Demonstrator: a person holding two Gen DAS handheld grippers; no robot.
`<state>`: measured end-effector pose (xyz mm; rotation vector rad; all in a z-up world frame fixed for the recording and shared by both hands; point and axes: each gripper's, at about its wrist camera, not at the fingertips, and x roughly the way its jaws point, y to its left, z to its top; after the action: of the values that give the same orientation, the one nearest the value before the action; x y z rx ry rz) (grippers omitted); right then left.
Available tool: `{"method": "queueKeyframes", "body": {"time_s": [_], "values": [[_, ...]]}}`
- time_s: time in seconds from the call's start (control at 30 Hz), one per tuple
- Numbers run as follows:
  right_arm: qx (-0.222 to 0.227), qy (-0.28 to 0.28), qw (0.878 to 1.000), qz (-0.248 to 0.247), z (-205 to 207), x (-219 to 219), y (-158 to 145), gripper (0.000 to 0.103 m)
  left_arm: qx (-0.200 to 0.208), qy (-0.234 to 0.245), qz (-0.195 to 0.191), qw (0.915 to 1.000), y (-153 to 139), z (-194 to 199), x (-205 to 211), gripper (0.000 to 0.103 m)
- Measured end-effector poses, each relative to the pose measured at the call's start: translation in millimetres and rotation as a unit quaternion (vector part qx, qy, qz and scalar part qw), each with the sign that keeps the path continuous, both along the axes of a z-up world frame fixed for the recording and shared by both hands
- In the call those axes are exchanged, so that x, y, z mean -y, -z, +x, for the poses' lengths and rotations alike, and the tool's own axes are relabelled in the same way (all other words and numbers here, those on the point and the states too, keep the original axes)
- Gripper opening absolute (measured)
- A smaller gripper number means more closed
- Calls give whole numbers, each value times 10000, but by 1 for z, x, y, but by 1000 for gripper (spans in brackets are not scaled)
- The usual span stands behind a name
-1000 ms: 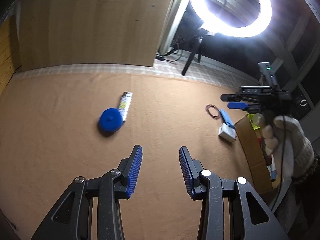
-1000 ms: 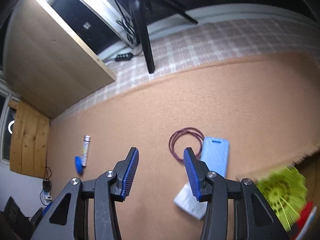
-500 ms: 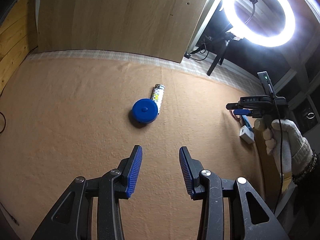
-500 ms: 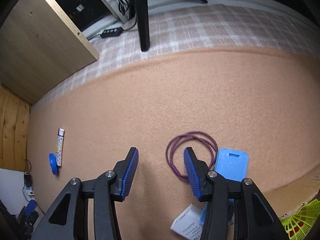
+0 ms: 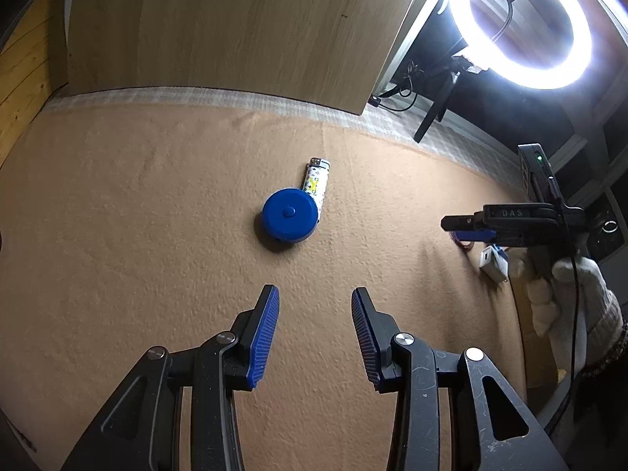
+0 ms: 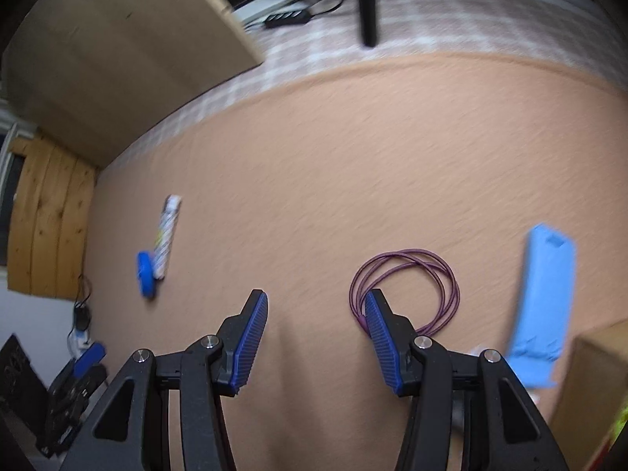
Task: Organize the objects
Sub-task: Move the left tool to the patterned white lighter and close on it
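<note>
Surface: tan carpet (image 5: 157, 235) covering the floor; a pale checked strip (image 6: 322, 51) runs along its far edge.
Panel: light wooden board (image 5: 235, 27) standing upright behind the checked strip.
Side wall: knotty timber planks (image 6: 47, 219) at the left.
Lighting: ring light (image 5: 522, 27), lit, mounted on a dark stand; one stand leg (image 6: 367, 4) rests on the checked strip.
Power: black power strip (image 6: 286, 17) with cables, lying beside the board's far corner.

I'm looking at a tan carpet (image 5: 165, 204) — lying on it are a blue round case (image 5: 289, 216), lighter (image 5: 316, 178), purple cord loop (image 6: 408, 290), light-blue case (image 6: 545, 302).
</note>
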<state>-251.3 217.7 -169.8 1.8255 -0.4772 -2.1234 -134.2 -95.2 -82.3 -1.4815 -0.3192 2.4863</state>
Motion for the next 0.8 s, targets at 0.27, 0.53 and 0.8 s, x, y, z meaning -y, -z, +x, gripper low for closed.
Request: {"method": "queueKeyframes", "body": {"time_s": [0.27, 0.53, 0.8], "values": [[54, -380, 9989, -273, 27, 38, 2, 48, 84, -2, -69, 9999, 8, -8, 0, 41], [118, -606, 9956, -700, 46, 53, -6, 48, 166, 64, -88, 9998, 16, -15, -2, 41], [-544, 46, 9982, -264, 51, 7, -25, 49, 206, 54, -258, 9994, 23, -36, -3, 46]]}}
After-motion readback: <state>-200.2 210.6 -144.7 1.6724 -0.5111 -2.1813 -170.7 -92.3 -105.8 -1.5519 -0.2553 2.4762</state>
